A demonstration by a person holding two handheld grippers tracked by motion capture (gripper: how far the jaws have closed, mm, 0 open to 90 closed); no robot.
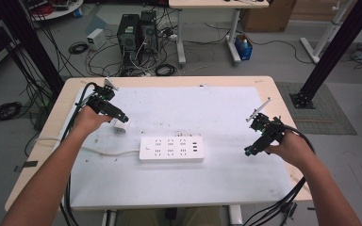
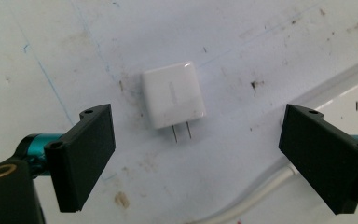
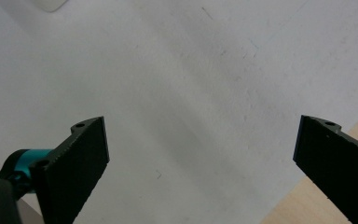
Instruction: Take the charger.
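A small white plug adapter (image 2: 173,94) with two metal prongs lies flat on the white mat, prongs toward the camera. My left gripper (image 2: 196,158) hovers over it, open, jaws wide on either side and nothing between them. From above, the adapter (image 1: 120,124) sits just under the left gripper (image 1: 122,117). A white power strip (image 1: 171,149) lies mid-table, its cord (image 1: 103,151) running left. Over the right part of the mat my right gripper (image 1: 250,150) is open and holds nothing; it looks down on bare mat (image 3: 200,154).
The white mat (image 1: 217,179) covers most of a wooden table (image 1: 283,89). The strip's edge and sockets (image 2: 354,100) and its cord (image 2: 261,196) lie close to the left gripper's right jaw. Computers, cables and black frame posts stand on the floor beyond.
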